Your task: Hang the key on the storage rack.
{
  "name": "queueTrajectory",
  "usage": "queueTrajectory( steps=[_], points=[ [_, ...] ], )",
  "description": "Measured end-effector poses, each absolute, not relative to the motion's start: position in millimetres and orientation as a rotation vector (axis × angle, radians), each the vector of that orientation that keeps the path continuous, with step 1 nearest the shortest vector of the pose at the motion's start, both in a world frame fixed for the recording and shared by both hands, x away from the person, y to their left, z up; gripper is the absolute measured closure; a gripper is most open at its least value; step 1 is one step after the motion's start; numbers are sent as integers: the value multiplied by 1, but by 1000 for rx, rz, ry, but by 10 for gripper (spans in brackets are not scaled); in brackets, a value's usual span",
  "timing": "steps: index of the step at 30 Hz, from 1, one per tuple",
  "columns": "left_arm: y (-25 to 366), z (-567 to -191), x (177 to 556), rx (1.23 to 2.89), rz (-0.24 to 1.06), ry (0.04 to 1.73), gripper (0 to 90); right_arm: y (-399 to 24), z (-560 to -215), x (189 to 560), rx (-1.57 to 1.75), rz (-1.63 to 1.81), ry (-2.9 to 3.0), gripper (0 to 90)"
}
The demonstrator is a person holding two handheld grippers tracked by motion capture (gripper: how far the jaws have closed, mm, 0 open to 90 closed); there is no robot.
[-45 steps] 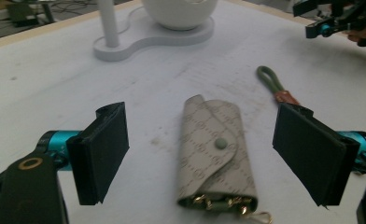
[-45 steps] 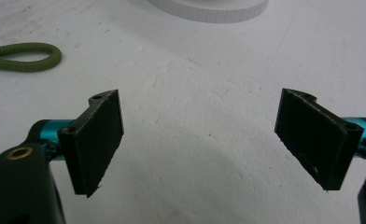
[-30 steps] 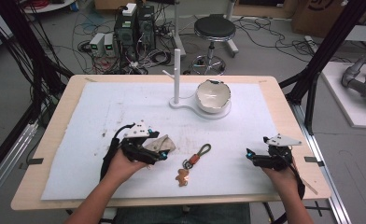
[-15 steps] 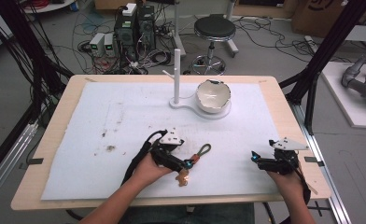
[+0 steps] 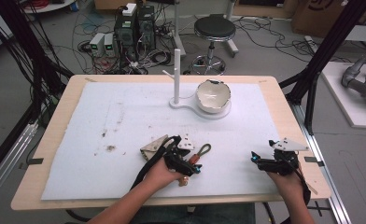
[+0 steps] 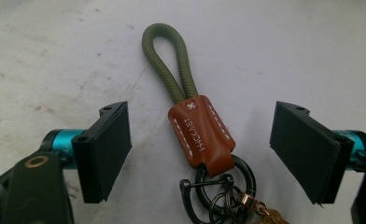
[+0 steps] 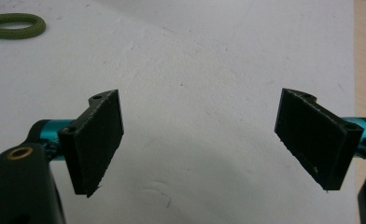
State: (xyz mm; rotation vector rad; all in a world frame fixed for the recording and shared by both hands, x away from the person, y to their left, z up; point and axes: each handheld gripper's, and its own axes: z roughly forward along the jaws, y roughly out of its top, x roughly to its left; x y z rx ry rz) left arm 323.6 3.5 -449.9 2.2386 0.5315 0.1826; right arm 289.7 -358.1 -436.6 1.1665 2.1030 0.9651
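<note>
The white foam-covered table (image 5: 102,121) lies under both grippers. The left gripper (image 6: 200,149) stands wide open, the green rope-loop keychain with brown leather tab (image 6: 197,130) lying between its jaws, untouched. The right gripper (image 7: 200,140) gapes open over bare mat.
</note>
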Motion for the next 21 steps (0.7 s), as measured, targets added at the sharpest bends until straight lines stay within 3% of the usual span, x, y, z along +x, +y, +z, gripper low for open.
queueTrajectory(
  steps=[10, 21],
  points=[
    [-3, -454, 320, 2243, 249, 532, 276, -356, -436, 290, 1160, 963, 2107, 156],
    [1, -453, 317, 2220, 265, 556, 484, -353, -437, 292, 1148, 966, 2120, 156]
  ],
)
